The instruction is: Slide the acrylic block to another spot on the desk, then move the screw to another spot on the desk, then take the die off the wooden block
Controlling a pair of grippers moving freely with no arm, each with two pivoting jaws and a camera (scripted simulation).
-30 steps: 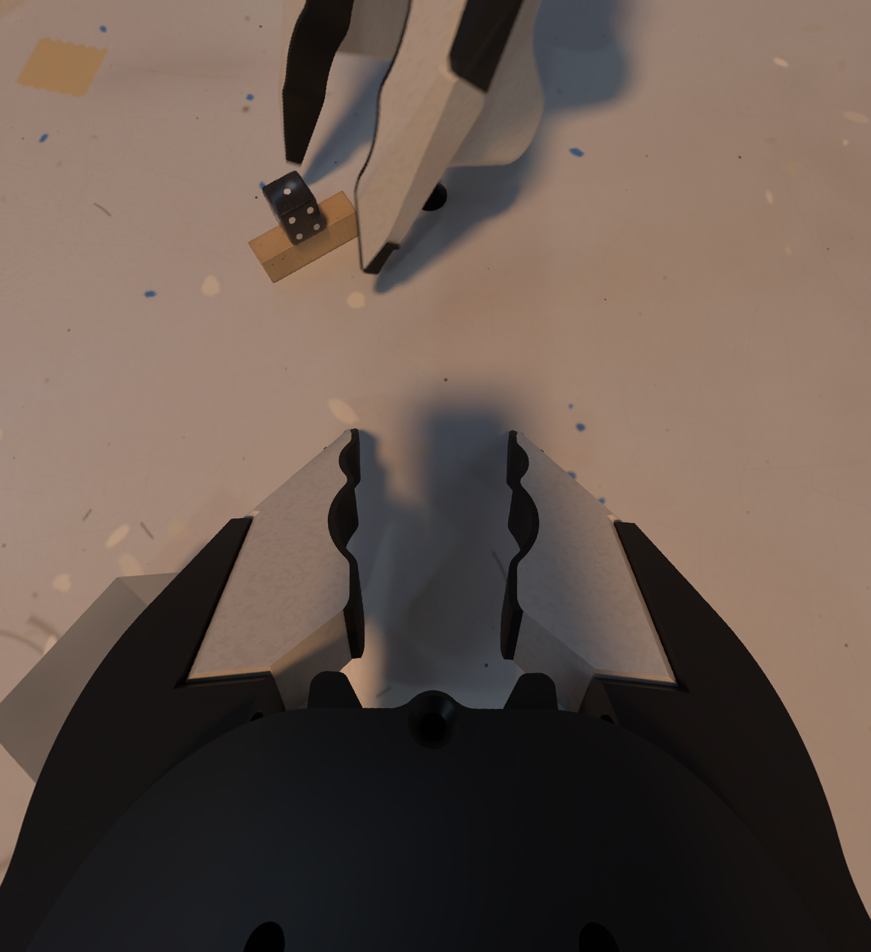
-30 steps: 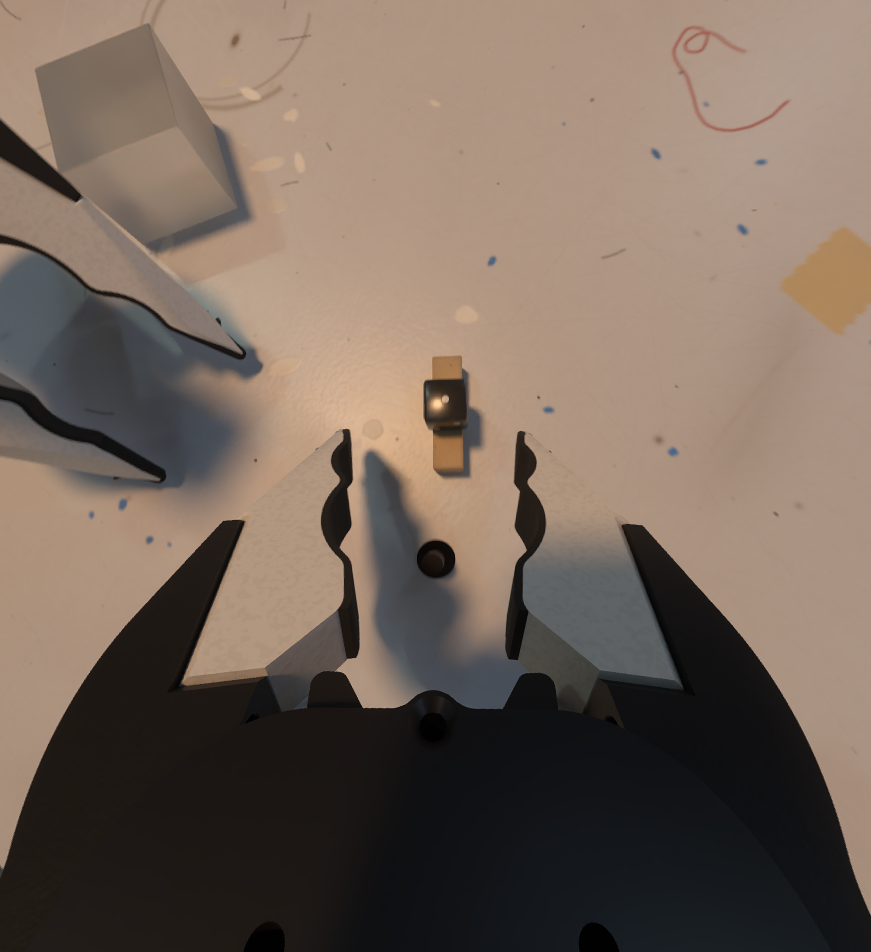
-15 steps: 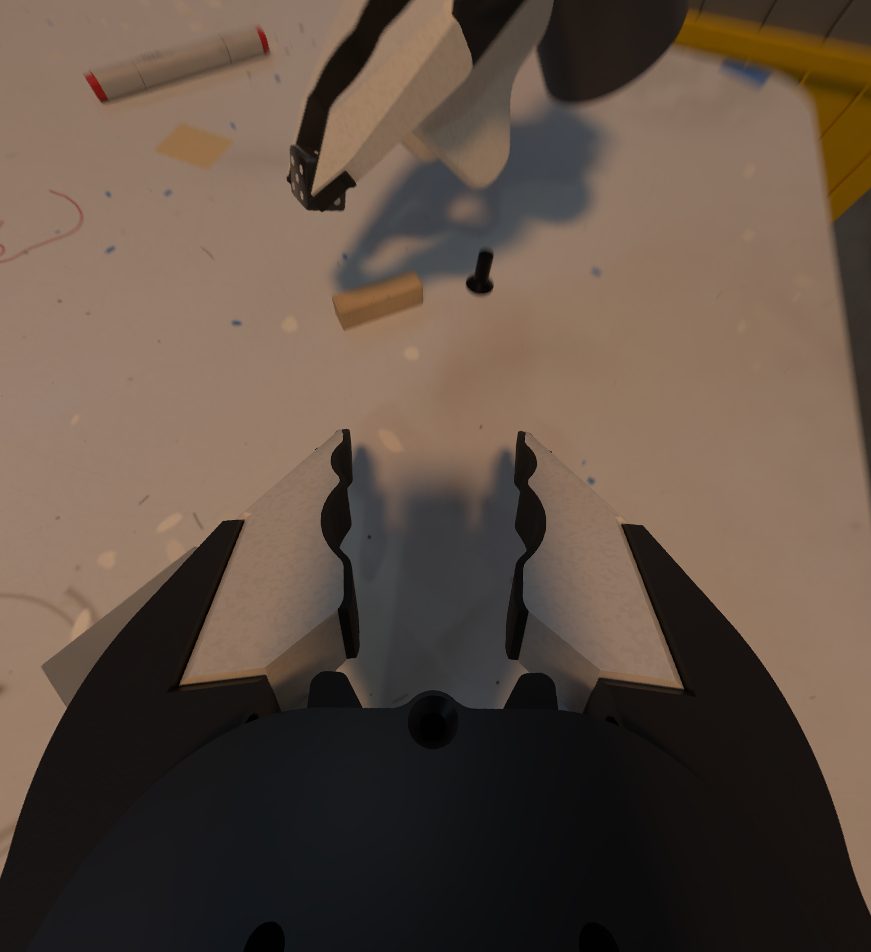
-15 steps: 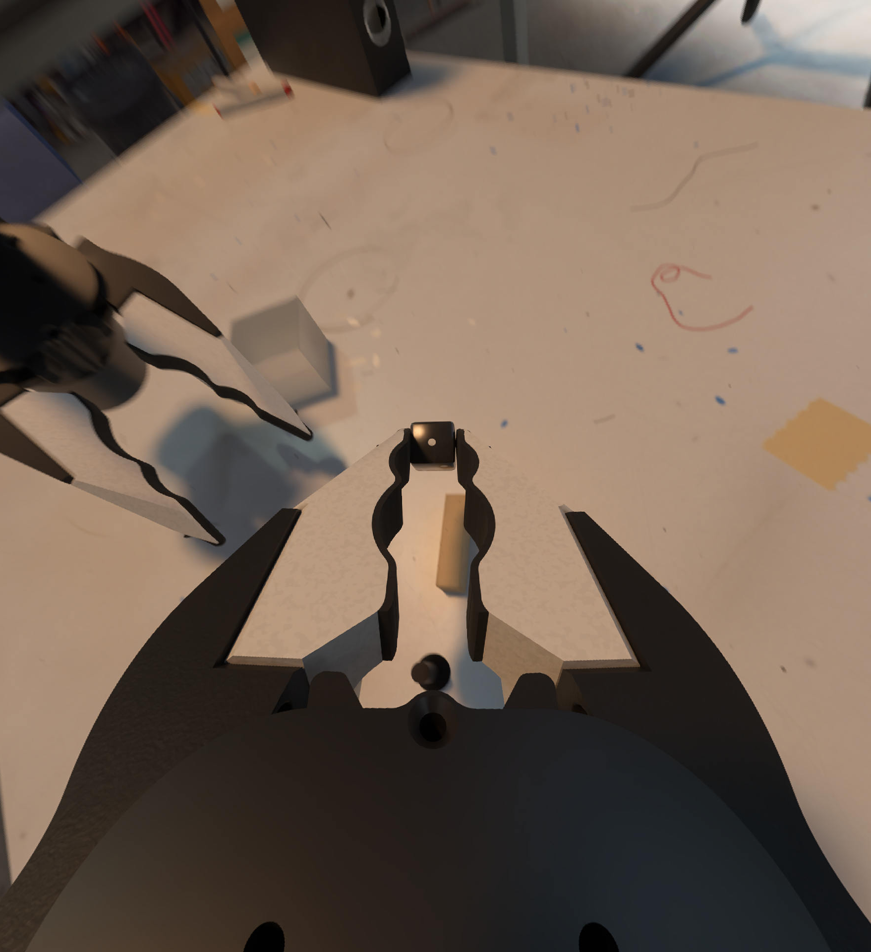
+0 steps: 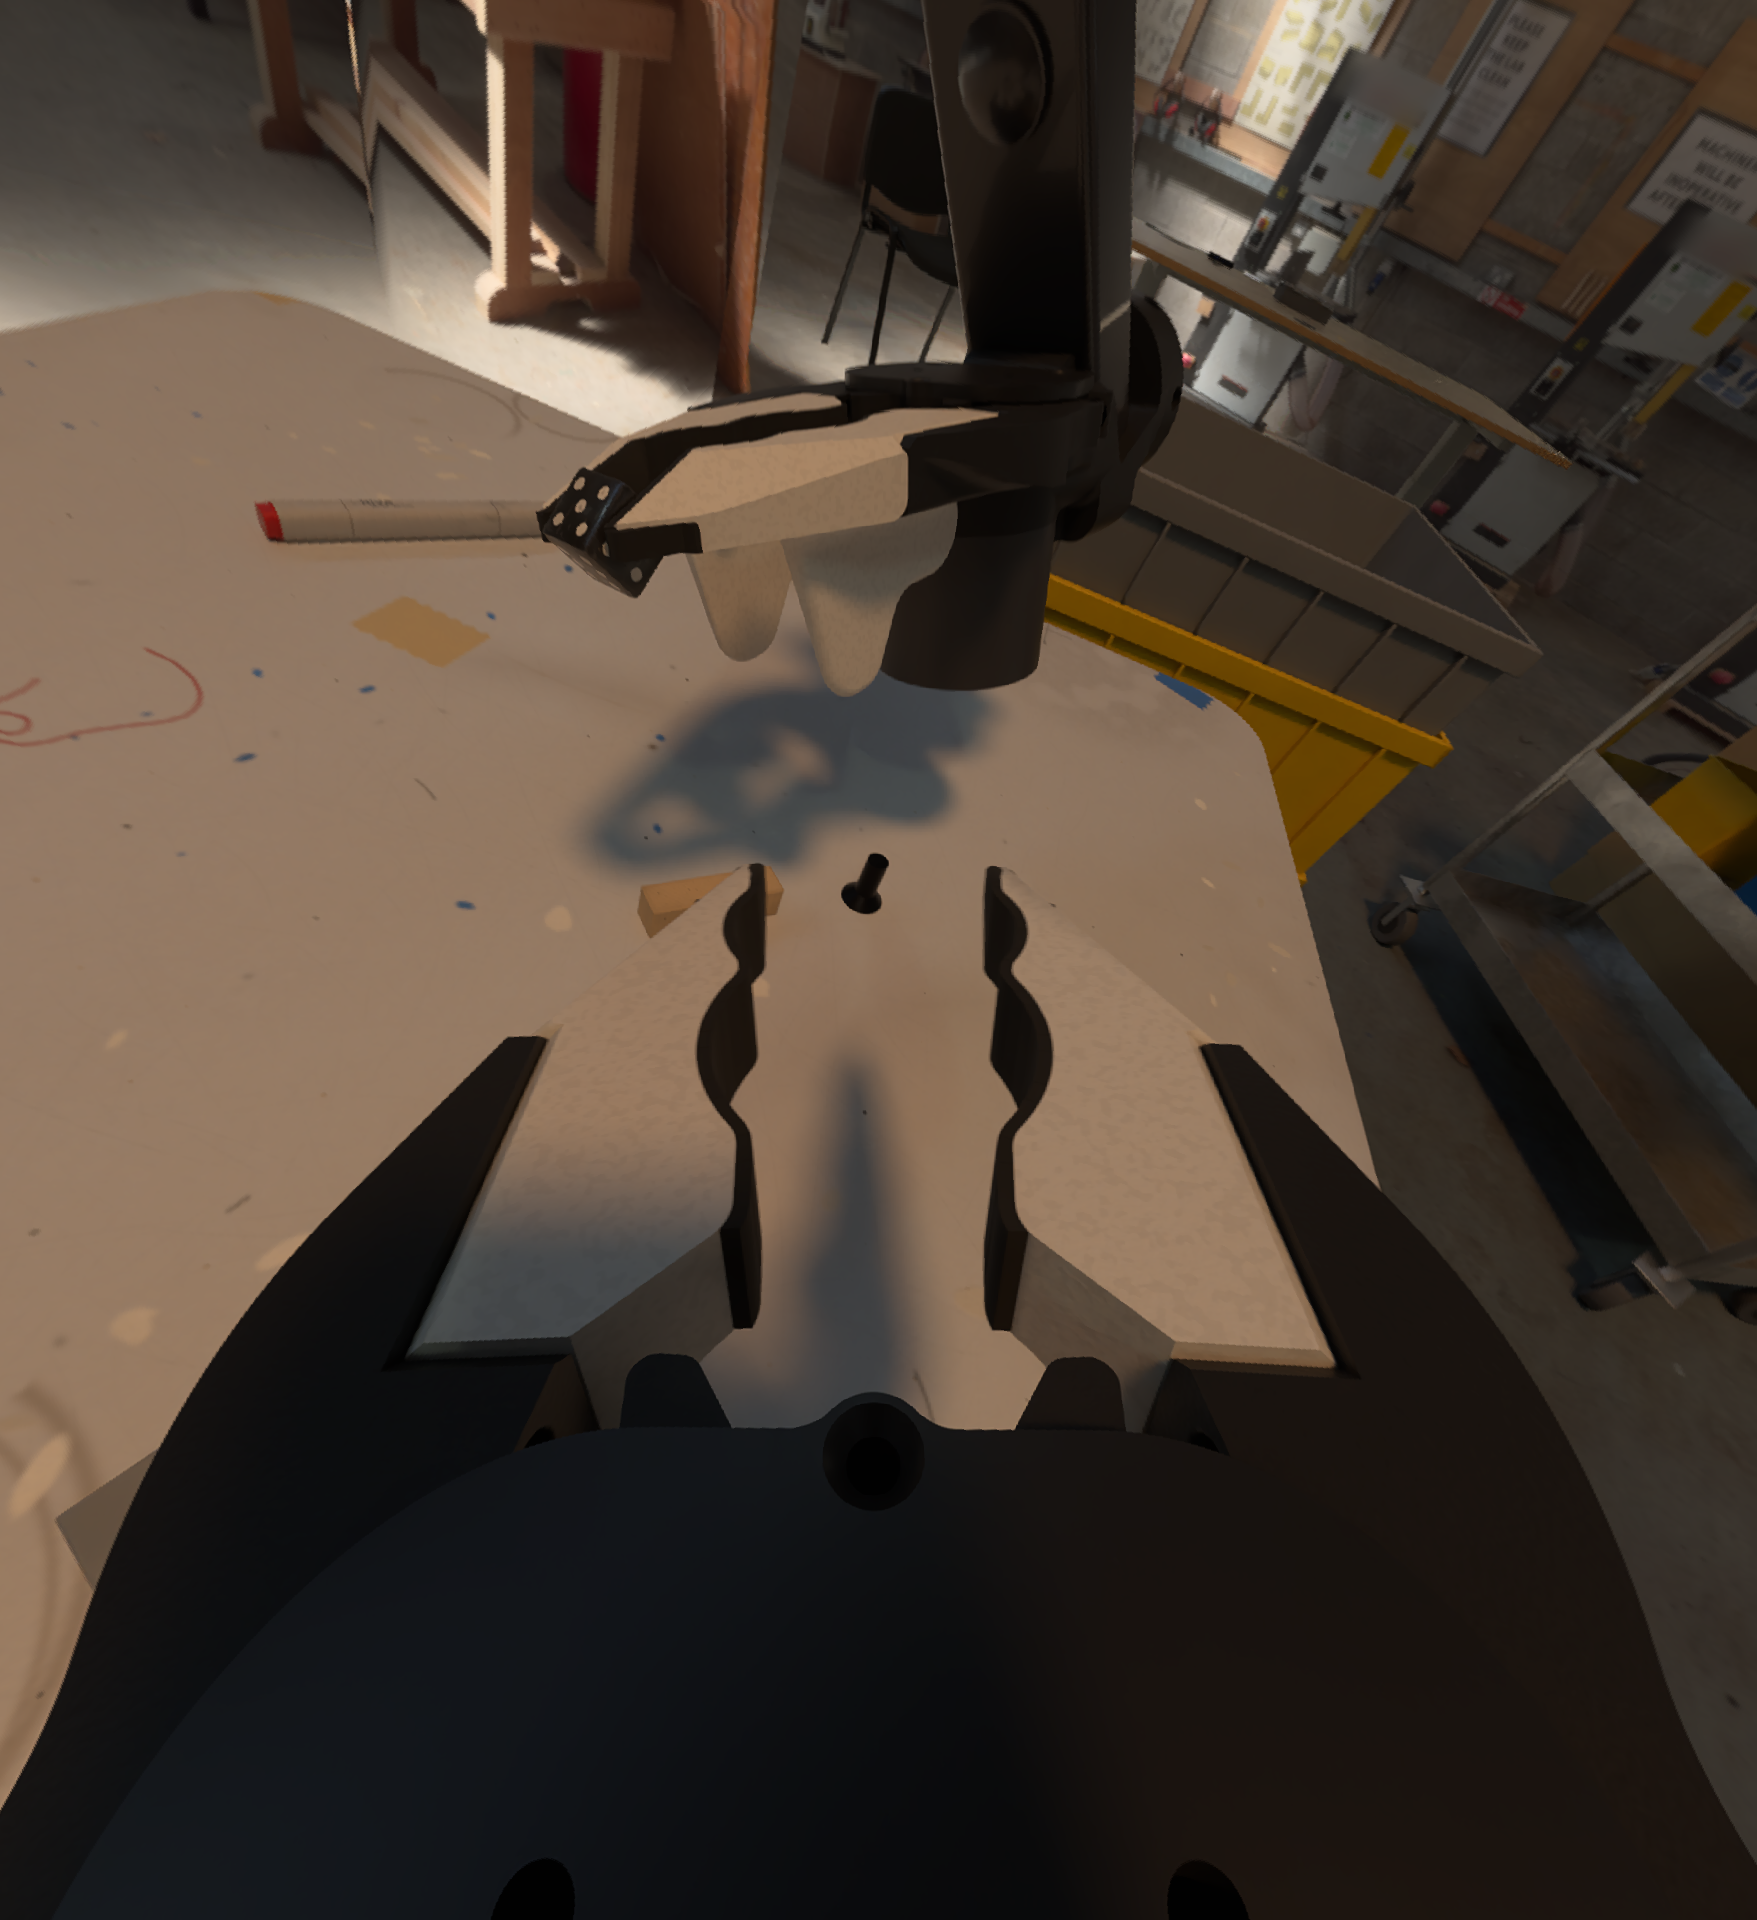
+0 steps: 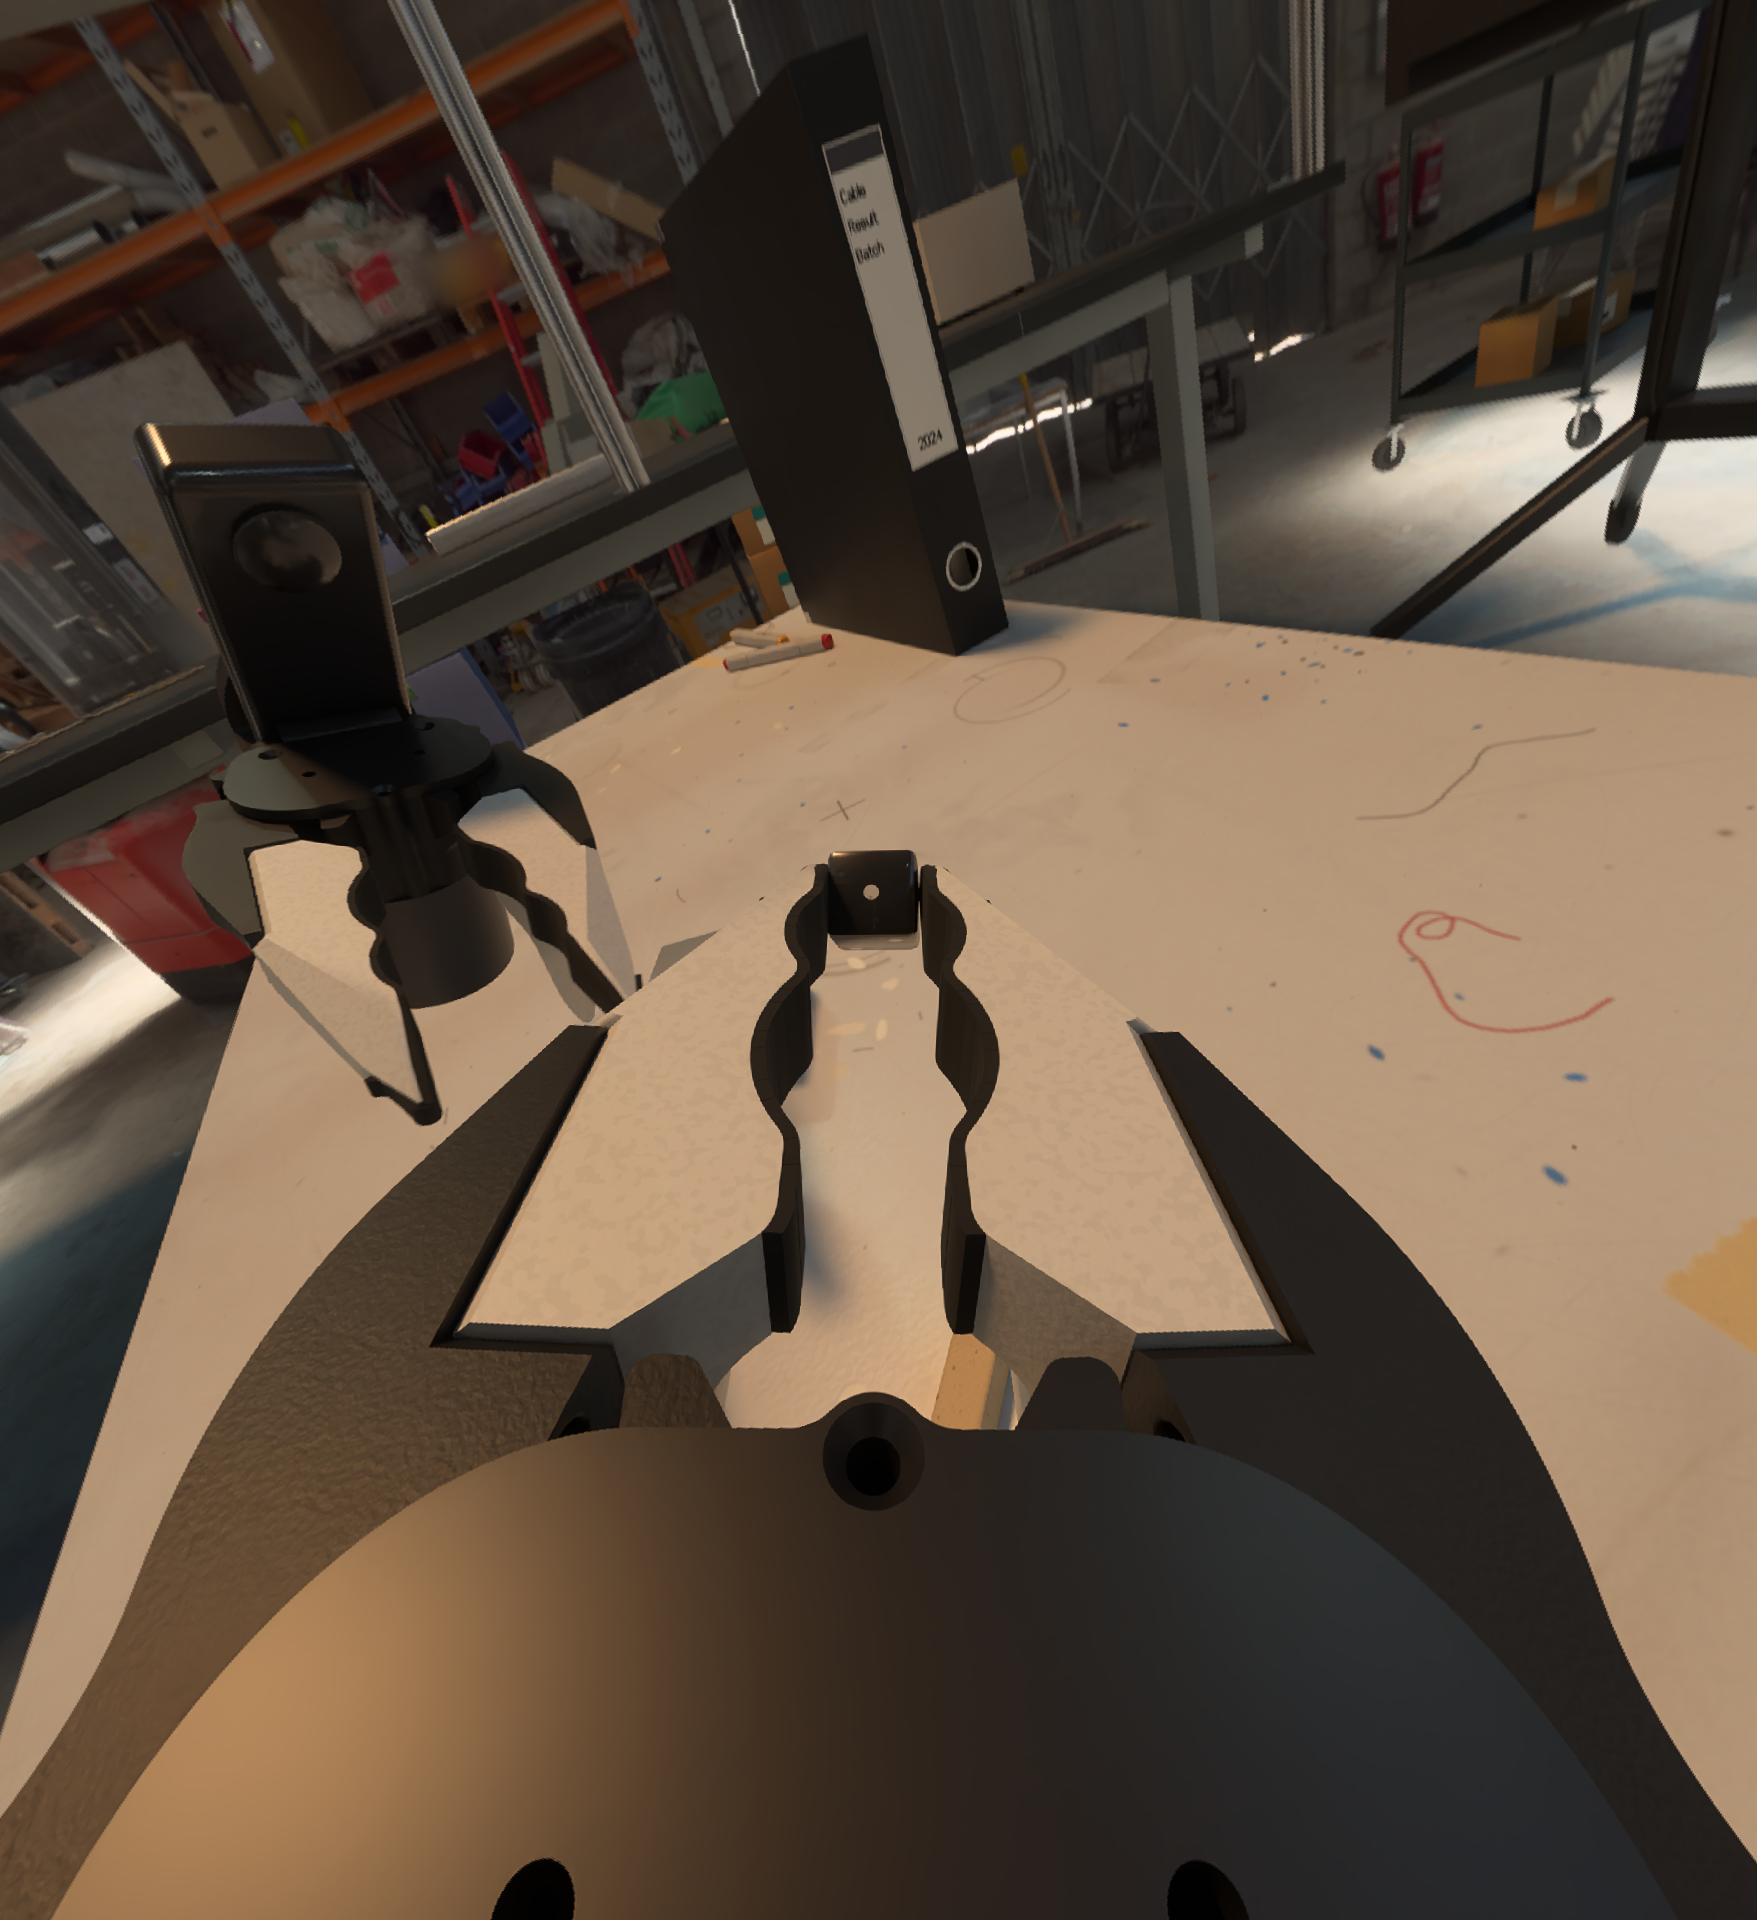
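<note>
Nearest, the left tongs (image 5: 869,883) hang empty with a wide gap over the tabletop (image 5: 178,1039). Just beyond their tips lie the wooden block (image 5: 676,900), bare, and the screw (image 5: 866,883) to its right. Farther, the right tongs (image 6: 874,883) pinch the die (image 6: 871,894) at their tips, aloft. It looks light, rigid and smooth, best gripped on opposite flat faces.

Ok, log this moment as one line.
right gripper: shut on die, lifted | left gripper: open, empty | wooden block: bare | screw: on desk

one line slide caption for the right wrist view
Right gripper holds the die at its fingertips, raised above the desk.
</note>
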